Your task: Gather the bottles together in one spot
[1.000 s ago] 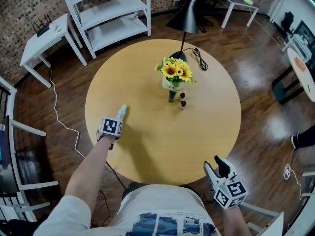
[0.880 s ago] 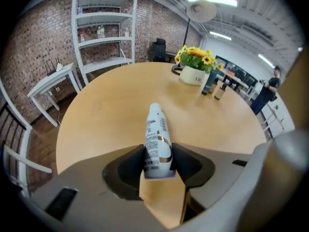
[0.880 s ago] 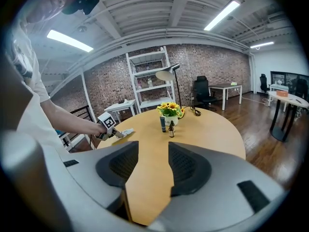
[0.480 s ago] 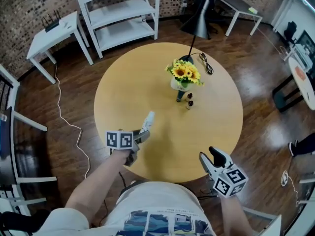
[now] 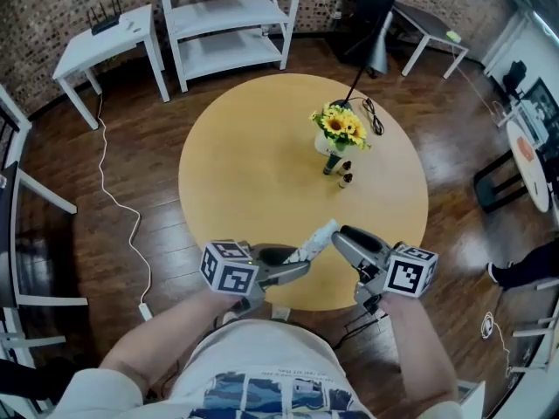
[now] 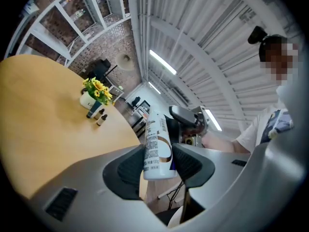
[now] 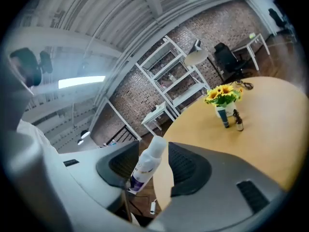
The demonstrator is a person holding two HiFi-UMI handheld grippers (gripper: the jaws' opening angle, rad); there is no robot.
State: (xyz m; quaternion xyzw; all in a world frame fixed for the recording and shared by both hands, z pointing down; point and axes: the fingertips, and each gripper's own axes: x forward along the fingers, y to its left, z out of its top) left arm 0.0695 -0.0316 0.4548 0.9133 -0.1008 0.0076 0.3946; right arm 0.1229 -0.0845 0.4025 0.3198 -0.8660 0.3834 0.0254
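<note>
My left gripper is shut on a white bottle, above the round table's front edge. The left gripper view shows its pads pressing the base of the white bottle. My right gripper faces it from the right and stands open. In the right gripper view the cap end of the white bottle lies between the fingers, untouched by the pads. Far across the table, a dark tube and two small dark bottles stand together beside the vase.
A white vase of sunflowers stands on the wooden table at the back right, with a black lamp and its cable behind. A white shelf unit and a side table stand beyond the table.
The left gripper has carried the white bottle from the table's left side to the front middle. The right gripper has swung up and left, so the two now face each other.
</note>
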